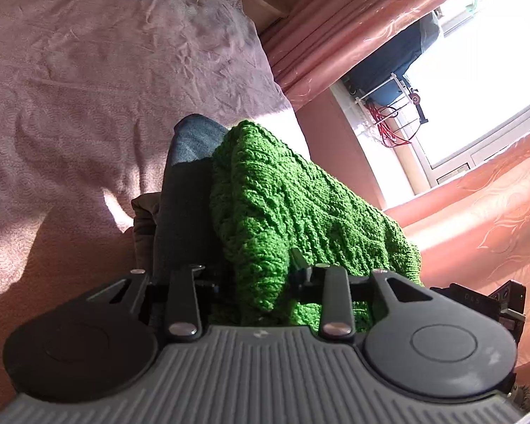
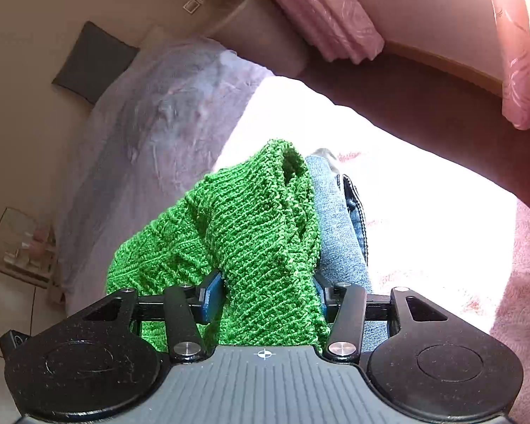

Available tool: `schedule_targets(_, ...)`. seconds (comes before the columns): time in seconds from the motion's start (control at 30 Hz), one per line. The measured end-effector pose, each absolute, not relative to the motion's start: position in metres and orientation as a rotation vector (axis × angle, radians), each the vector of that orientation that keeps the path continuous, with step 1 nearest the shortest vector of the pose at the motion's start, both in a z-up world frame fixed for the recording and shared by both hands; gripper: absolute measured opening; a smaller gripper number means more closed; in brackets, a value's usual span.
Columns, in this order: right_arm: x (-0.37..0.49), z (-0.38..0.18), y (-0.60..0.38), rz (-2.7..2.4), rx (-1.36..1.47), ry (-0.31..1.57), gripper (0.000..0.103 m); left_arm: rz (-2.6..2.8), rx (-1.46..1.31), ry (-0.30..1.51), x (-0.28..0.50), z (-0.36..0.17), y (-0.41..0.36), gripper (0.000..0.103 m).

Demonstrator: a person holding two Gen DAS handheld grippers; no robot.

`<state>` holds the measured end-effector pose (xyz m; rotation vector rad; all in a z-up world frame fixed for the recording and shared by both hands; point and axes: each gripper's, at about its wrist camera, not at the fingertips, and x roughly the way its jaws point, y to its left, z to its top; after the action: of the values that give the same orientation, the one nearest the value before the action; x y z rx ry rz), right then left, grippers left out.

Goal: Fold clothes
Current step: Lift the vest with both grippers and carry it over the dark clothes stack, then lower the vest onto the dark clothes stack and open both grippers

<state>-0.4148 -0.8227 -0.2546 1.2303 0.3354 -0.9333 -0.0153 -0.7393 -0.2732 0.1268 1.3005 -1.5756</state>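
A green knitted sweater (image 1: 300, 205) lies bunched on a pile of clothes on the bed. Blue jeans (image 1: 194, 141) and a dark garment (image 1: 183, 212) are under it. My left gripper (image 1: 256, 275) has its jaws parted, with a fold of the knit hanging loosely between them. In the right wrist view the sweater (image 2: 258, 219) fills the gap of my right gripper (image 2: 270, 289), whose blue pads (image 2: 212, 293) stand apart at either side of the ribbed band. The jeans (image 2: 335, 219) show just to its right.
A crumpled pink bedspread (image 1: 88, 88) covers the bed (image 2: 159, 113). Pink curtains (image 1: 335, 35) and a bright window (image 1: 477, 88) with a drying rack (image 1: 388, 113) are on the right. A grey pillow (image 2: 92, 60) leans on the wall. A small bedside table (image 2: 24, 243) stands beside the bed.
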Motion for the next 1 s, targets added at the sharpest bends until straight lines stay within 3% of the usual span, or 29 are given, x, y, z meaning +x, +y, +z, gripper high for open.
schedule_targets(0.27, -0.404, -0.195, -0.805, -1.245, 0.884, 0.328, 0.050, -1.507, 0.070, 1.136, 0.014, -0.218, -0.746, 0.027)
schedule_targets(0.4, -0.364, -0.181, -0.804, -1.263, 0.677, 0.376, 0.050, -1.589, 0.170, 0.978, -0.025, -0.200, -0.777, 0.022)
schedule_targets(0.47, -0.340, -0.190, -0.803, -1.262, 0.578, 0.424, 0.050, -1.600, 0.254, 0.902, -0.047, -0.206, -0.787, 0.020)
schedule_targets(0.63, -0.311, -0.244, -0.802, -1.274, 0.433, 0.574, 0.045, -1.544, 0.248, 0.904, -0.057, -0.266, -0.785, 0.013)
schedule_targets(0.8, -0.316, -0.295, -0.800, -1.252, 0.335, 0.593, 0.045, -1.567, 0.200, 0.858, -0.055, -0.277, -0.769, 0.011)
schedule_targets(1.0, -0.330, -0.261, -0.791, -1.250, 0.401, 0.572, 0.045, -1.577, 0.225, 0.799, -0.061, -0.255, -0.743, 0.009)
